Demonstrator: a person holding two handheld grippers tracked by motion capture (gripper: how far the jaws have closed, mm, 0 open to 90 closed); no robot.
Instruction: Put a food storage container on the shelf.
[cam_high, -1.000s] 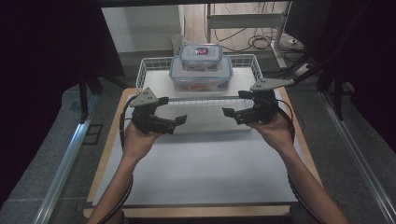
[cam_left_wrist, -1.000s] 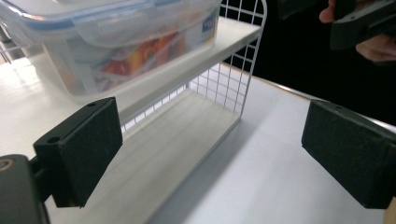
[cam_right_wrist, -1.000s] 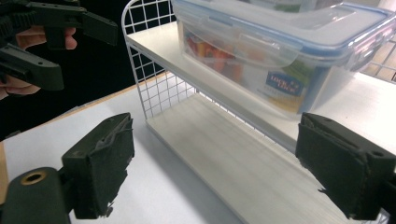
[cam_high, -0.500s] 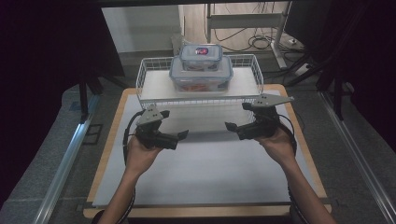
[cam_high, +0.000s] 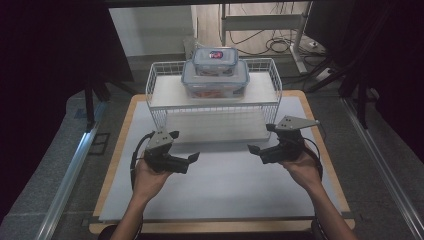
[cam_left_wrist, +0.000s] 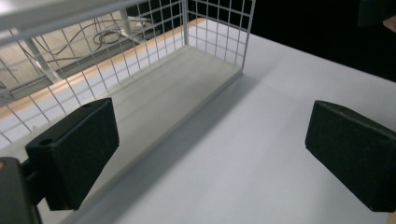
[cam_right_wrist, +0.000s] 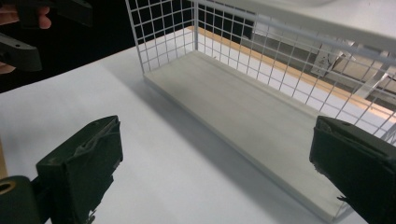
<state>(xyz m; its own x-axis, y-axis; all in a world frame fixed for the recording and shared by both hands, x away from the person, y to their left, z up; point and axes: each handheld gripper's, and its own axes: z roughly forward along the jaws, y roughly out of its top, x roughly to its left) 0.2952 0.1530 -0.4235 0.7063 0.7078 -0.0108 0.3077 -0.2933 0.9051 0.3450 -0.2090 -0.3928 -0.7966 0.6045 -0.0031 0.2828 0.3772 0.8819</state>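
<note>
We hold our left tongs (cam_high: 194, 157) and right tongs (cam_high: 252, 149) wide and empty, low over the white counter (cam_high: 225, 185), just near of the wire rack (cam_high: 215, 102); the right jaws have just been opening. Two stacked boxes (cam_high: 215, 72) sit on its top shelf.

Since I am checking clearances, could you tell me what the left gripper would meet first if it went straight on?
Probably the lower board of the white wire rack: the open left gripper aims there, nothing between; depth uncertain.
</note>
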